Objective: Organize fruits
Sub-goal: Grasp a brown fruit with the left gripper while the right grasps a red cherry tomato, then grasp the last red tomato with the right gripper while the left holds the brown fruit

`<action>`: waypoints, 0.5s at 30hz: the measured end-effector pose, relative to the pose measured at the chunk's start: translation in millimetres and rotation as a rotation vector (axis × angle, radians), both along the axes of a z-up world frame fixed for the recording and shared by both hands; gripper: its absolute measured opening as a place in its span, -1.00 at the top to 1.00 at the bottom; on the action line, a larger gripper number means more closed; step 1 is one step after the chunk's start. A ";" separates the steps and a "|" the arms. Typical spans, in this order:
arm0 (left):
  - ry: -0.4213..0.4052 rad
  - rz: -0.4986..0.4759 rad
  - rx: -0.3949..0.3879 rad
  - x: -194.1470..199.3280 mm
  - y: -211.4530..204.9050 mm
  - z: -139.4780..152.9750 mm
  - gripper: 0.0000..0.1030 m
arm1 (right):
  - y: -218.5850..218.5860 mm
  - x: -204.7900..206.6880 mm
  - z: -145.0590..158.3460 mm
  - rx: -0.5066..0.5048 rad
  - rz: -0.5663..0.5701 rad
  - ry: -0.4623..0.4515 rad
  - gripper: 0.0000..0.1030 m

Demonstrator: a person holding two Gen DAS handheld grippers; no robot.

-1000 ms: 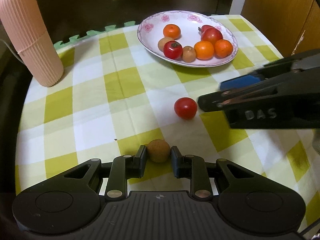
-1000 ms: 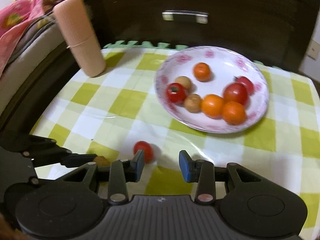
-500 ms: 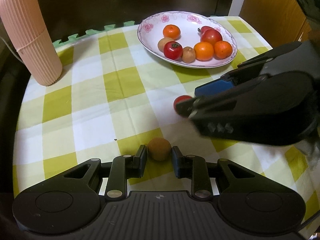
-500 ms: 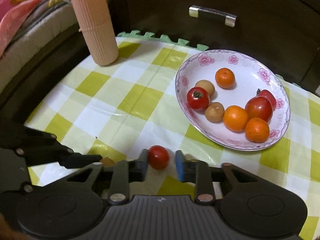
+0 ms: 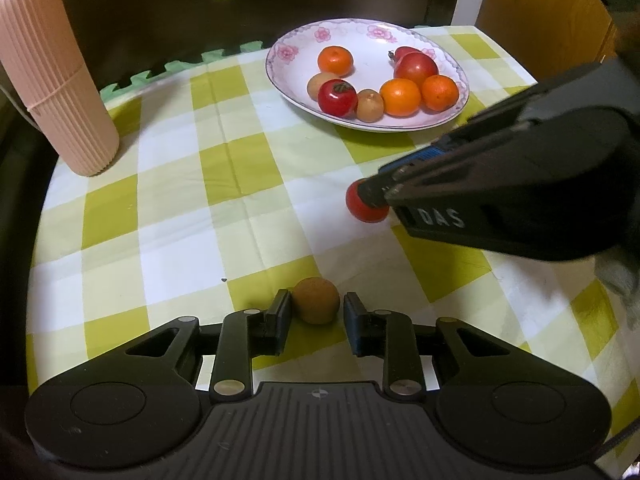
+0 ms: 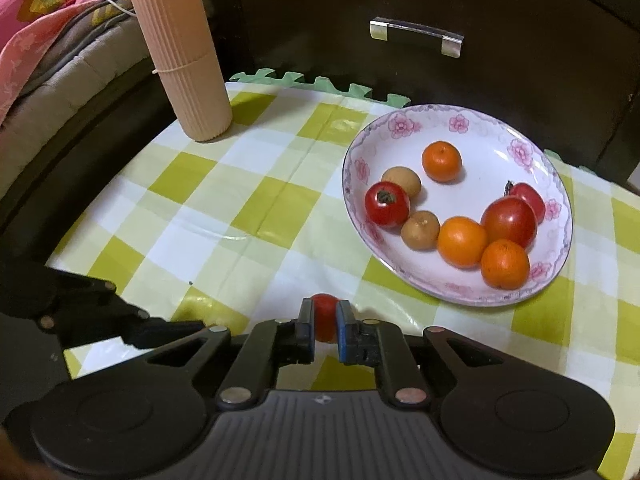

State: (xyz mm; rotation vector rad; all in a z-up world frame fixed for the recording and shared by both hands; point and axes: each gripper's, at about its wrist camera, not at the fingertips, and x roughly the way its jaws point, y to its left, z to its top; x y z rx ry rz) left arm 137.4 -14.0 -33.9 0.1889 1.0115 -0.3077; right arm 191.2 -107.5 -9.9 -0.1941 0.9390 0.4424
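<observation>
A small red tomato [image 6: 325, 314] lies on the checked cloth in front of the plate, and my right gripper [image 6: 323, 312] is shut on it. The left wrist view shows the same tomato [image 5: 364, 210] at the tips of the right gripper [image 5: 374, 196]; whether it is off the cloth I cannot tell. A round brown fruit [image 5: 316, 300] rests on the cloth between the fingers of my left gripper [image 5: 316, 310], which is open, with a sliver of gap at the right finger. The floral plate [image 5: 280, 56] [image 6: 360, 152] holds several oranges, tomatoes and brown fruits.
A tall pink ribbed cylinder [image 5: 52, 80] [image 6: 180, 52] stands at the table's back left. A dark cabinet with a metal handle [image 6: 416, 36] is close behind the table. Pink bedding [image 6: 40, 20] lies off to the left. A wooden panel [image 5: 540, 0] rises at the right.
My right gripper came down over the tomato from its right, and its fingers closed on it. The left gripper and the brown fruit have stayed put.
</observation>
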 end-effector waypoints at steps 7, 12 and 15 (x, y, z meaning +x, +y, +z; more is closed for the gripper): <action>0.003 0.004 -0.012 -0.8 1.9 0.3 0.27 | 20.1 5.2 1.0 -0.099 0.000 -0.029 0.75; 0.000 -0.001 -0.002 -1.1 -2.6 -0.1 0.26 | 9.7 2.1 0.0 -0.080 0.007 -0.008 0.75; 0.000 -0.002 0.002 -0.8 -4.0 -0.2 0.26 | -2.6 -0.4 -0.8 -0.033 0.001 0.024 0.75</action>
